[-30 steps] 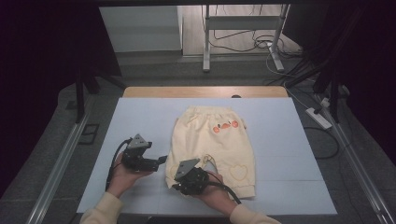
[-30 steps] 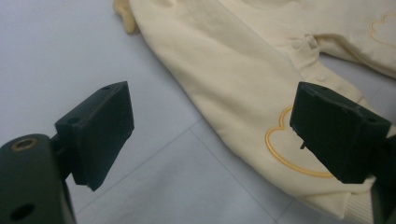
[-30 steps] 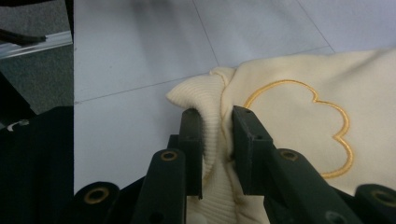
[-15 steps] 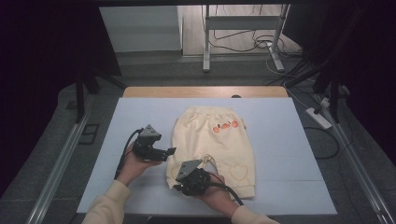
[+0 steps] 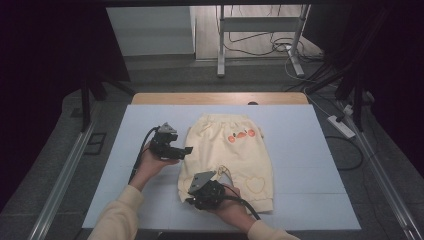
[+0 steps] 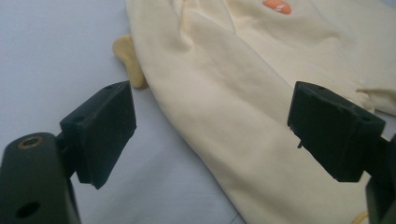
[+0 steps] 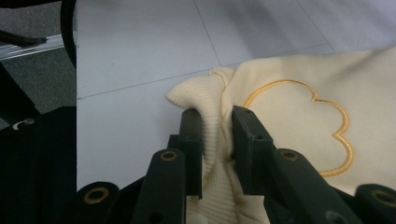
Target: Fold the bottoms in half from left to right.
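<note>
On pale blue table mat (image 5: 150,200), R gripper (image 7: 217,140) clamps ribbed cuff of cream cotton baby pants (image 5: 235,150). L gripper (image 6: 212,135) hovers beside pants w/ jaws wide apart, nothing gripped.

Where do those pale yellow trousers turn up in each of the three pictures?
High view: yellow trousers lie flat mid-table on the blue mat.
Left gripper view: trousers run from top centre to lower right, between the open jaws.
Right gripper view: ribbed cuff pinched between the jaws.
Shared landmark: the blue mat.
</note>
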Action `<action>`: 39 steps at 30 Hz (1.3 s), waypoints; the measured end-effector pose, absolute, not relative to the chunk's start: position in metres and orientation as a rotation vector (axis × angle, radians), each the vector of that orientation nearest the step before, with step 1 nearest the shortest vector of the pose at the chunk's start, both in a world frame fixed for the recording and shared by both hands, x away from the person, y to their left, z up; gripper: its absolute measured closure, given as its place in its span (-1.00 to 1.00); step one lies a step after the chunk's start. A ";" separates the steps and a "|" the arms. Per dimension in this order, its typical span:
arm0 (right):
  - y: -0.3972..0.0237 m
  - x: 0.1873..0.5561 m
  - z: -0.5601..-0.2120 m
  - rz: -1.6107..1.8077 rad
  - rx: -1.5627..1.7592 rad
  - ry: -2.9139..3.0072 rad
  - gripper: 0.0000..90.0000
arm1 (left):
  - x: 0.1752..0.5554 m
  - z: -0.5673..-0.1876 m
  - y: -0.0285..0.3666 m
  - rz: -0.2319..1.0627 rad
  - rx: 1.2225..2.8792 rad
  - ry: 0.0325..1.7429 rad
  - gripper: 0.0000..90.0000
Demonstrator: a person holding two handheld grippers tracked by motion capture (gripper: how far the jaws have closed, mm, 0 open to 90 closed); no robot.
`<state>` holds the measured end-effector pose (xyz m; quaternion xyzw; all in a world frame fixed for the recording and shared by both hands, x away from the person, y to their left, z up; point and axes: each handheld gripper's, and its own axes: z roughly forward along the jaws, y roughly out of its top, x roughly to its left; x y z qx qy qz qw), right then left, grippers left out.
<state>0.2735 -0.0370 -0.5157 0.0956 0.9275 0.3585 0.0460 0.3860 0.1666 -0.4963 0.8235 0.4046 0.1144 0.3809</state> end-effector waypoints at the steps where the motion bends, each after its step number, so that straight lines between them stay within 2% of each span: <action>1: -0.037 0.274 -0.516 1.094 0.292 2.831 0.65 | 0.387 -0.497 0.166 0.291 2.109 1.035 -0.67; 16: -0.037 0.273 -0.516 1.089 0.293 2.830 0.65 | 0.411 -0.504 0.157 0.250 2.149 1.066 -0.62; 32: -0.037 0.273 -0.516 1.081 0.288 2.834 0.65 | 0.431 -0.514 0.153 0.266 2.123 1.121 -0.54; 39: -0.037 0.273 -0.516 1.089 0.288 2.832 0.65 | 0.440 -0.518 0.150 0.231 2.121 1.135 -0.51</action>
